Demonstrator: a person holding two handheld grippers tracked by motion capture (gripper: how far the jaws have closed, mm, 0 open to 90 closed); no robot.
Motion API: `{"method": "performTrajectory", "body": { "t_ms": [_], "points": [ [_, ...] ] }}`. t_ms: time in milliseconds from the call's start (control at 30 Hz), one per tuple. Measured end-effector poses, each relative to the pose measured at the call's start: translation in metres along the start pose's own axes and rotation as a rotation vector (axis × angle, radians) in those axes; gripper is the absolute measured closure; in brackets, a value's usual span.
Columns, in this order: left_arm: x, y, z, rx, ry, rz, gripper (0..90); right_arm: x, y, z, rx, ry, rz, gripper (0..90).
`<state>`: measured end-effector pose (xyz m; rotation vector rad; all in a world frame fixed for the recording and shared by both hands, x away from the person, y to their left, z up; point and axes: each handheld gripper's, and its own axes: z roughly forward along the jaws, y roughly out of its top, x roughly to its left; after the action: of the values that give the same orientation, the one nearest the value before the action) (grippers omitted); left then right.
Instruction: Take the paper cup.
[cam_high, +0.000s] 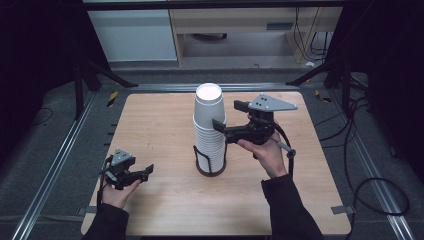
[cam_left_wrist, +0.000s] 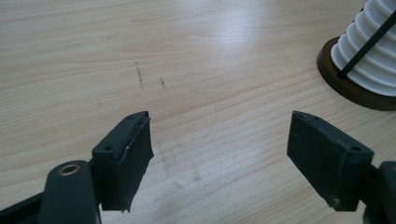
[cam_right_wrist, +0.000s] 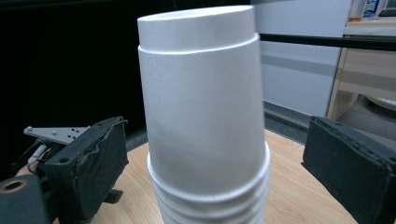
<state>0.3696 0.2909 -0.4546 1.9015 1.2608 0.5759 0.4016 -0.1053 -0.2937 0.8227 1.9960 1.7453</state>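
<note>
Jaws on your right gripper (cam_right_wrist: 215, 154) are standing apart, straddling the top cup (cam_right_wrist: 201, 93), not yet clamping. Stack of cups (cam_high: 210, 132) is sitting upright mid-table in its holder (cam_high: 210, 167), axis vertical. Left gripper (cam_high: 145, 171) is idling open, well apart over wooden table (cam_high: 160, 125); dark room beyond.

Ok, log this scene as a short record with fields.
work: taking the top cup off the stack of white cups
stack: upside down, in a wire holder with a dark round base, mid-table
right tool: open, jaws either side of the top cup, not clamped
left tool: open, low over bare wood, apart from the stack
</note>
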Motion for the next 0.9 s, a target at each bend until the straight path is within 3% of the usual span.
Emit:
{"method": "performTrajectory", "body": {
  "t_ms": [500,900],
  "points": [
    [0.0,0.0,0.0,-0.004,-0.004,-0.001,21.2,0.001,-0.008,0.04,0.024,0.013,-0.013,5.6],
    [0.0,0.0,0.001,0.002,-0.005,0.0,21.1,0.0,-0.012,0.055,0.013,-0.002,-0.008,5.6]
  ]
}}
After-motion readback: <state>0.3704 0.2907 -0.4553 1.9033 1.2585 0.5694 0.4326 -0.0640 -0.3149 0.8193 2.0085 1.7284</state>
